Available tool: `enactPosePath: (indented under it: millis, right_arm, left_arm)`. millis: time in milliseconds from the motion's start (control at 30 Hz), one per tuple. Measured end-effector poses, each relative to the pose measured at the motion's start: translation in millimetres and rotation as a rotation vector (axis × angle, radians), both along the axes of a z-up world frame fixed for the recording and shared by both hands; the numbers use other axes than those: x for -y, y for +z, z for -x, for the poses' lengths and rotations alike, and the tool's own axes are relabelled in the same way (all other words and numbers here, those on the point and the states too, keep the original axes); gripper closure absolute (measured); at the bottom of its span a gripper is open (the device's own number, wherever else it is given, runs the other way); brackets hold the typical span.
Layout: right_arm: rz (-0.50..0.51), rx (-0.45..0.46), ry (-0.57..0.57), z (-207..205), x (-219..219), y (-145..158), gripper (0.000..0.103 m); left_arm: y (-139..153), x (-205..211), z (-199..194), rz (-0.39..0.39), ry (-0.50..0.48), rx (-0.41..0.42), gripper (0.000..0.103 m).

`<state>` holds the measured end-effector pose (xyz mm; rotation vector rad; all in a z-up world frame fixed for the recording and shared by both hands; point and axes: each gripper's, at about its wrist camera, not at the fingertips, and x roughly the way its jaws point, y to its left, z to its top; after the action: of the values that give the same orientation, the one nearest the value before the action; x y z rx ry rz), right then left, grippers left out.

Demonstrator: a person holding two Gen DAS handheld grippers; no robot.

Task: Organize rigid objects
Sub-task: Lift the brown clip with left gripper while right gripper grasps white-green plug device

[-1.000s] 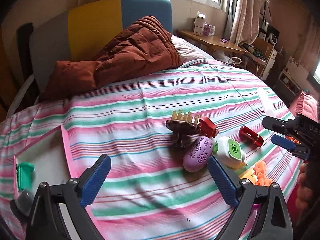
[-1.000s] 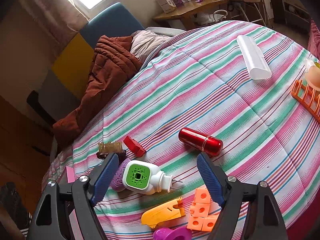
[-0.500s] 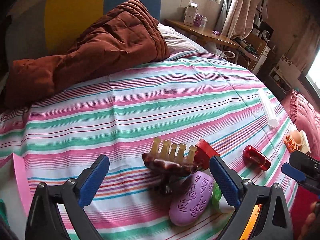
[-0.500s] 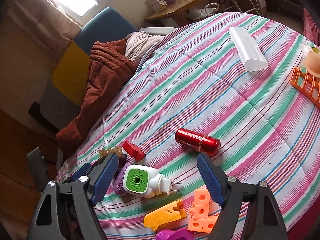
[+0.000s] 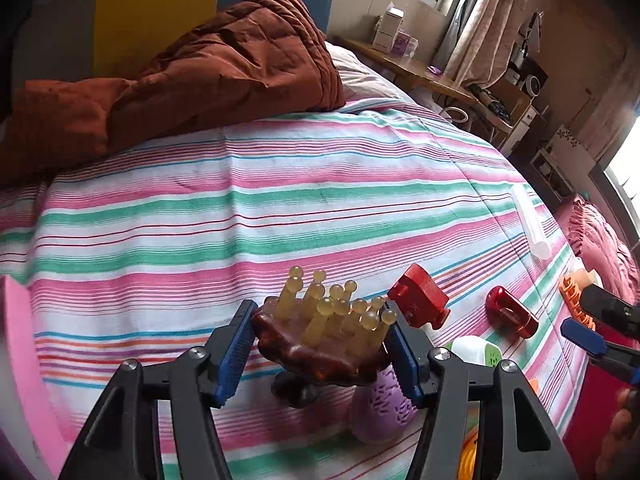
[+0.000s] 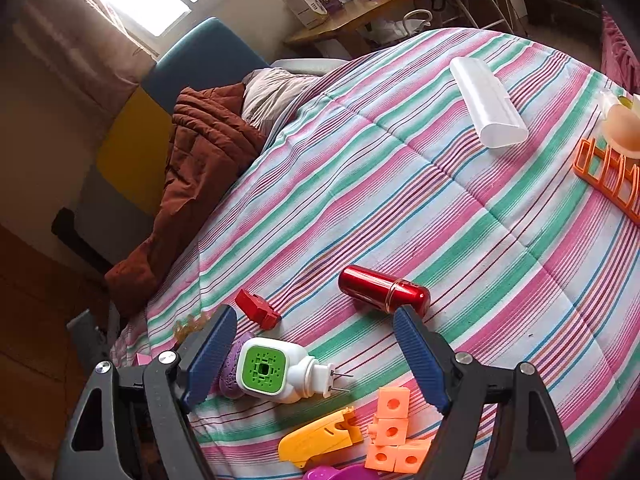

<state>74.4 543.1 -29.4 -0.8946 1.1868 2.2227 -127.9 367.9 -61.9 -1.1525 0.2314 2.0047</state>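
Observation:
A brown scalp brush [image 5: 320, 354] with yellow bristles stands bristles-up on the striped bedspread. My left gripper [image 5: 320, 312] has it between its blue pads, and the jaws are closing with both pads against its rim. A purple egg-shaped case [image 5: 380, 408] lies just behind the brush, and a red block [image 5: 418, 300] sits to its right. My right gripper [image 6: 316, 314] hangs open above a white plug-in device with a green face [image 6: 276, 370], holding nothing. A red cylinder [image 6: 382, 290] lies near its right fingertip.
Orange cubes [image 6: 392, 428] and a yellow plastic piece [image 6: 320, 436] lie near the bed's front edge. A white tube case [image 6: 486, 104] and an orange rack [image 6: 608, 176] are at the far right. A pink tray edge [image 5: 20, 340] shows at left; a brown duvet [image 5: 180, 80] covers the head end.
My left gripper has moved forward and down over the bed from the pink tray to the scalp brush, and its jaws have narrowed around it. The right gripper has stayed put.

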Motion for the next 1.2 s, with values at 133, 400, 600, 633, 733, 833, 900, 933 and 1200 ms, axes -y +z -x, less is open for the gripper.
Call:
enactPosePath:
  millis: [133,400,600,633,733,833,900,933,1200]
  right_arm:
    - [0.012,0.006,-0.006,-1.2,-2.9,-3.0,0.021]
    - [0.080,-0.034,-0.057,-12.7,-12.7,-9.9,0.021]
    - [0.116,-0.086,-0.162,-33.3,-26.9,-10.4,0.021]
    - [0.116,-0.087,-0.158,-32.7,-26.6,-10.4,0.021]
    - [0.120,-0.092,-0.086,-20.7,-20.2,-9.3,0.025]
    - [0.080,-0.048,0.015,-2.7,-2.8,-6.5,0.028]
    - [0.050,-0.021,0.098,9.9,9.2,-4.5,0.029]
    - [0.040,-0.009,0.138,14.9,15.8,-4.7,0.029]
    - [-0.247,0.202,0.525,60.2,80.2,1.3,0.028]
  left_arm:
    - [17.2,30.8,-22.1,0.001,0.026,-0.053,0.040]
    - [13.3,76.0,-105.6,0.021,-0.033,-0.098,0.040]
    - [-5.9,95.2,-150.8,0.026,-0.070,-0.126,0.040]
    - [-5.6,95.6,-154.4,0.026,-0.078,-0.143,0.040]
    - [-8.2,94.0,-152.9,0.022,-0.082,-0.141,0.040]
    - [-17.2,94.7,-145.8,0.012,-0.068,-0.079,0.049]
    - [-22.7,94.3,-148.7,0.034,-0.058,-0.101,0.051]
    - [-22.8,94.2,-151.3,0.039,-0.064,-0.116,0.052]
    - [-23.3,99.9,-143.2,0.005,-0.064,-0.064,0.052]
